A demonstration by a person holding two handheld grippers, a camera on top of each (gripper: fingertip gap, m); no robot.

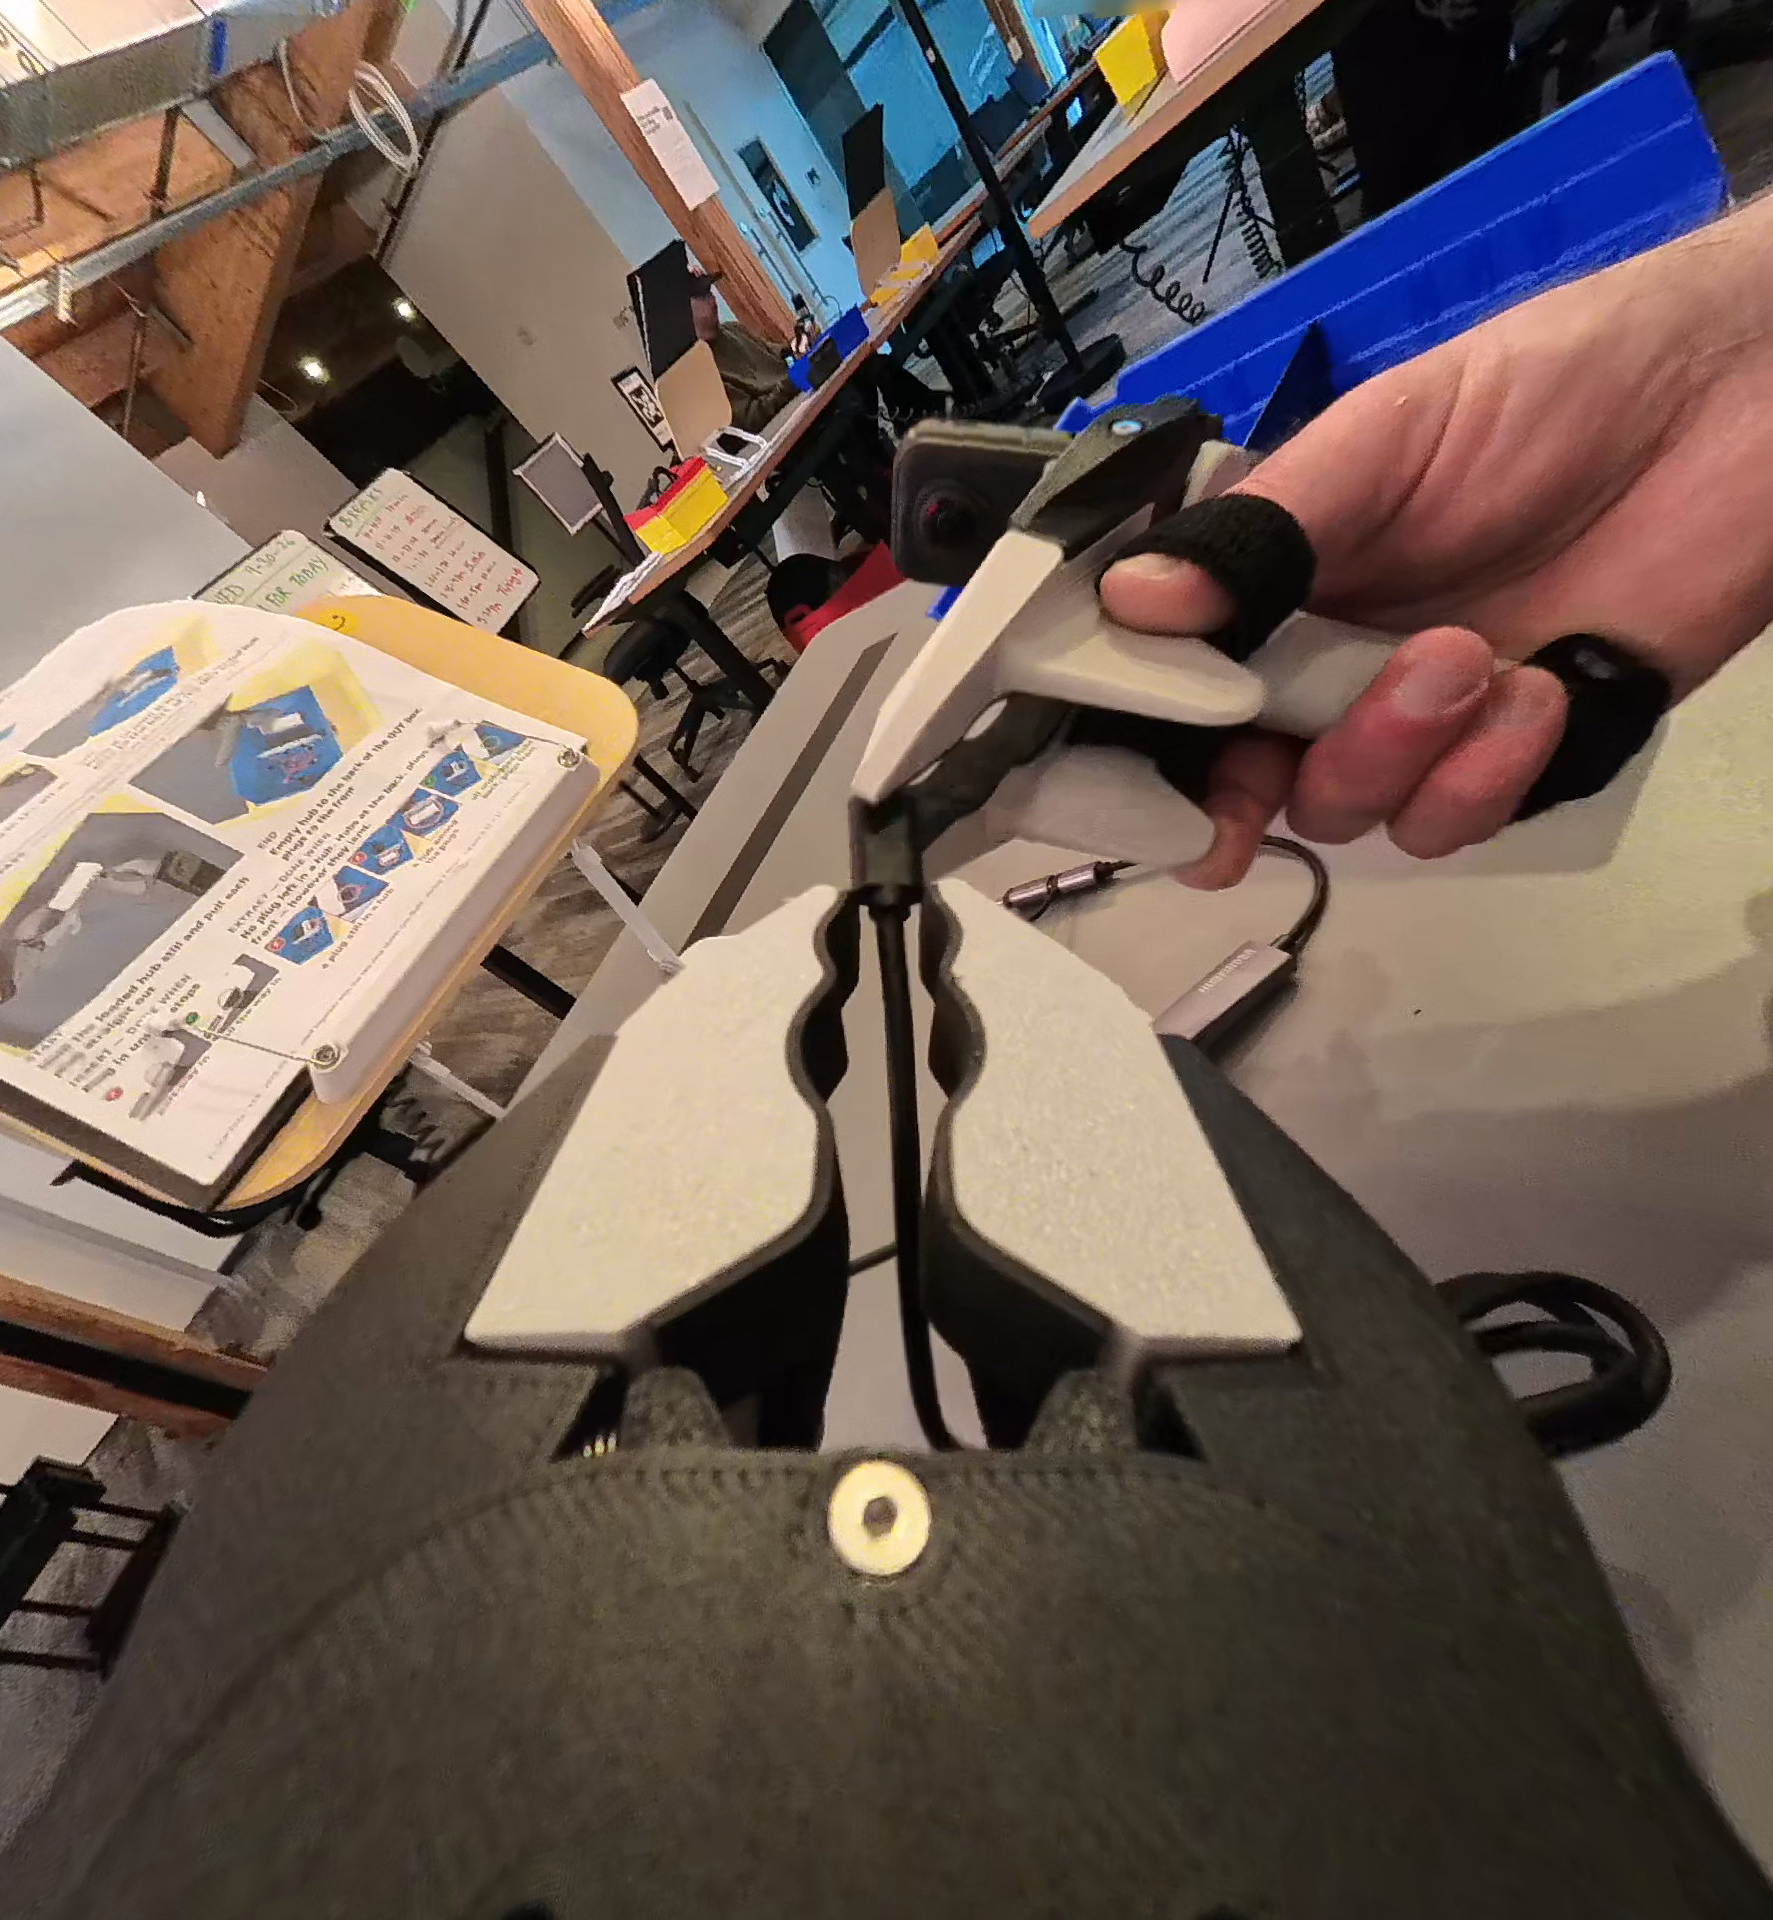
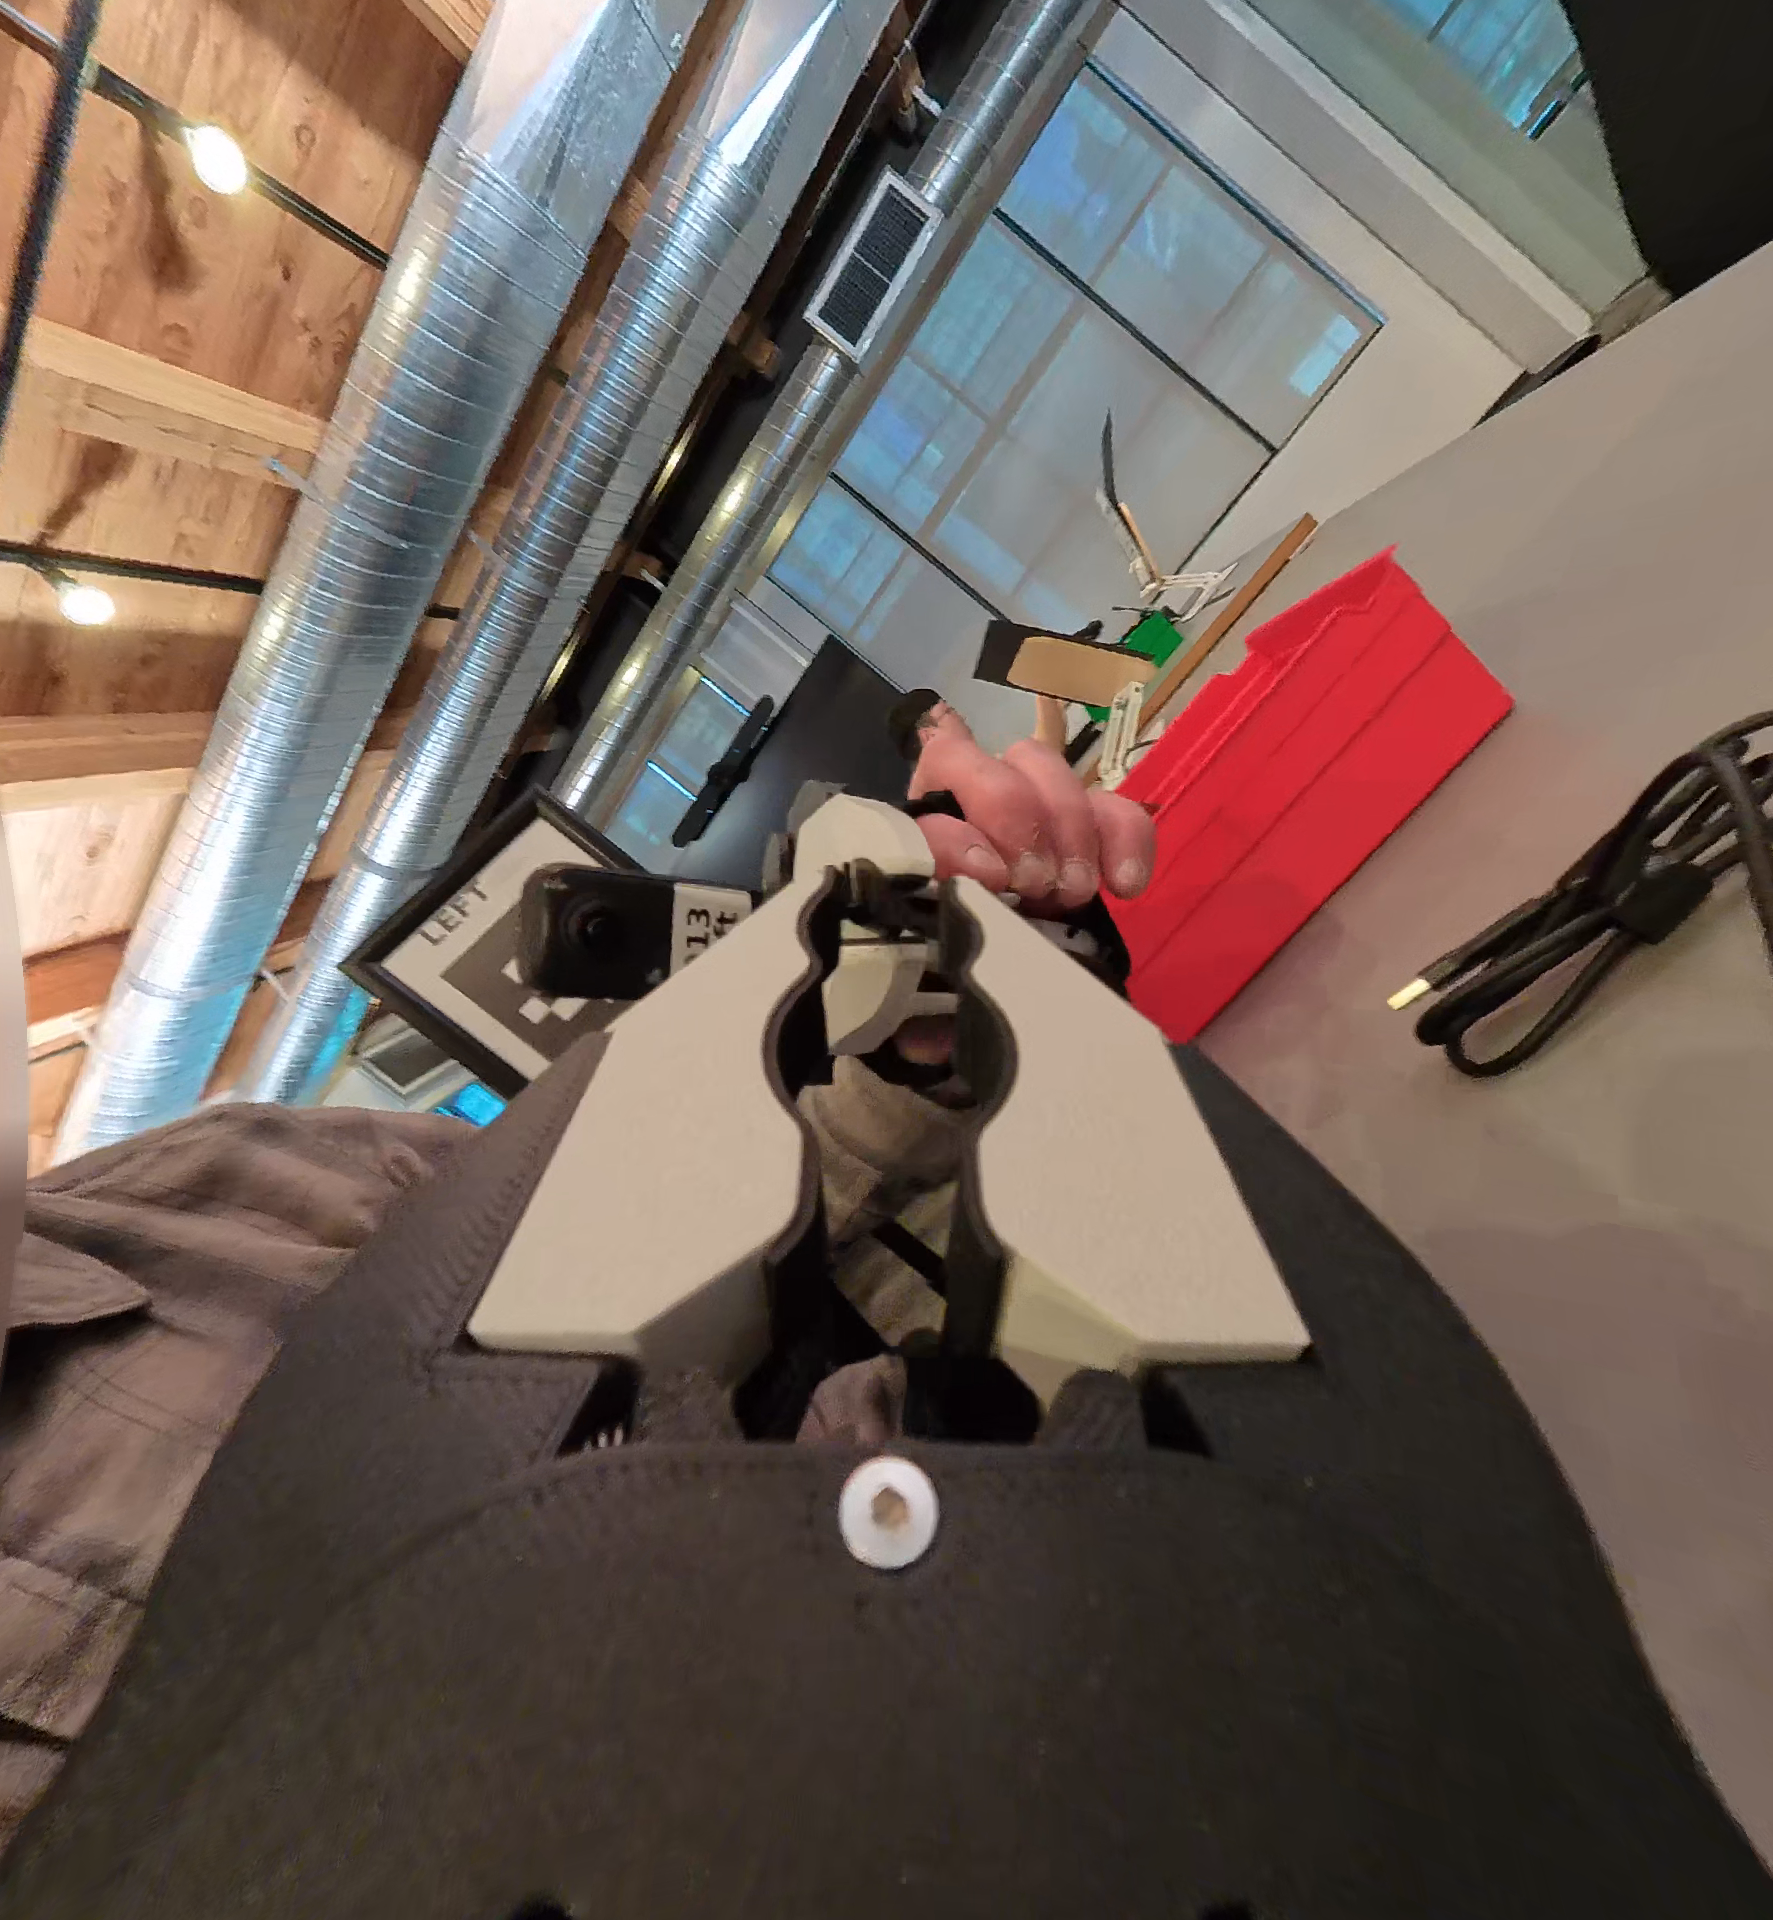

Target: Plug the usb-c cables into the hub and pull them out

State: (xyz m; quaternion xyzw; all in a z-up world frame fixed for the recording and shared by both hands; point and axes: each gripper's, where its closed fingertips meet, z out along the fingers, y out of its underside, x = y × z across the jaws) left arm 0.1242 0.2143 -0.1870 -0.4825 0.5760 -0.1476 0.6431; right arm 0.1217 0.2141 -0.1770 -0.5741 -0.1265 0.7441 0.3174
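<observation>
The left gripper (image 1: pixel 884 902) has its fingers pinched on a black usb-c cable (image 1: pixel 901 1091) whose long axis runs straight forward between them. Its plug (image 1: pixel 887 842) points away, into the tips of the right gripper (image 1: pixel 887 805), which close on it. The grey hub (image 1: pixel 1225 992) lies on the table (image 1: pixel 1536 1039) just right of the left gripper's fingertips, its short lead curving away.

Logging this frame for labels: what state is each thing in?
left tongs: shut on black cable
right tongs: shut on the cable's plug
black cable: lifted, held by both tongs
hub: lying on the table, nothing visibly plugged in
bundled cable: coiled, lying unplugged
</observation>
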